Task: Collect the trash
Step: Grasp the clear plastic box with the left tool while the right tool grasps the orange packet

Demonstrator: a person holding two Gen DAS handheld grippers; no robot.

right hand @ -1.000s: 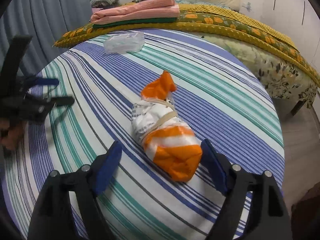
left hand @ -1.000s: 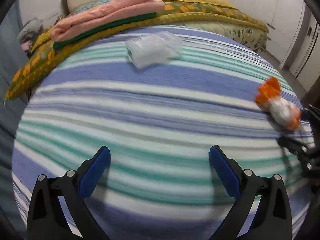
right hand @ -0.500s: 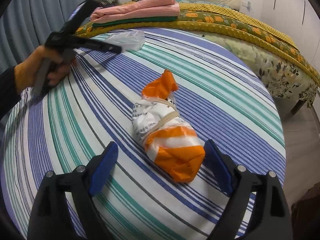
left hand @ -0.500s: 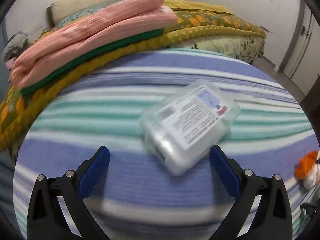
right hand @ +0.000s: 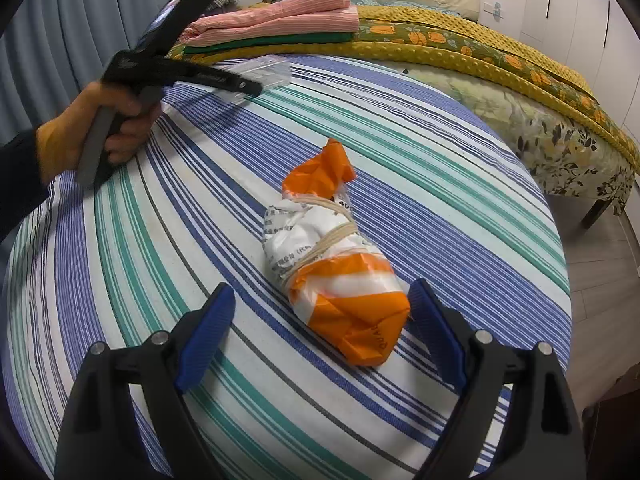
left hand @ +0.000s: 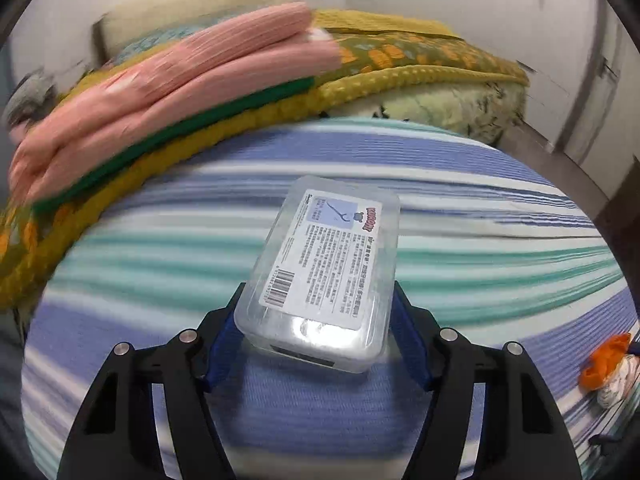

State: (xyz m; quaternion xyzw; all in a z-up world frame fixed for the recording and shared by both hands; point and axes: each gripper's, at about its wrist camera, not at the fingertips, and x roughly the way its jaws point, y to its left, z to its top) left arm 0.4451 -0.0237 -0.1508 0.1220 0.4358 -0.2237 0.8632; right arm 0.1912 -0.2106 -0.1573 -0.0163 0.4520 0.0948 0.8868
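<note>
striped bed (right hand: 440, 168) | on it: clear plastic box (left hand: 328, 264), orange-white bundle (right hand: 340, 276)

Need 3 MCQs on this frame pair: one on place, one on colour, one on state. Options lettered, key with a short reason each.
1. Where does the clear plastic box lie?
A. On the folded pink cloth
B. On the striped bedcover, between the left gripper's pads
C. On the floor

2. What colours is the tied bag in front of the right gripper?
A. Orange and white
B. Black and red
C. All green

3. How does the right gripper stand?
A. Shut on the bag
B. Open, with the bag between its pads
C. Shut on nothing

Key: 1 B, the left gripper is closing with its blue pads on both sides of the box on the bedcover; 2 A, orange ends and a white middle; 3 B, the left pad stands clear of the bag.
</note>
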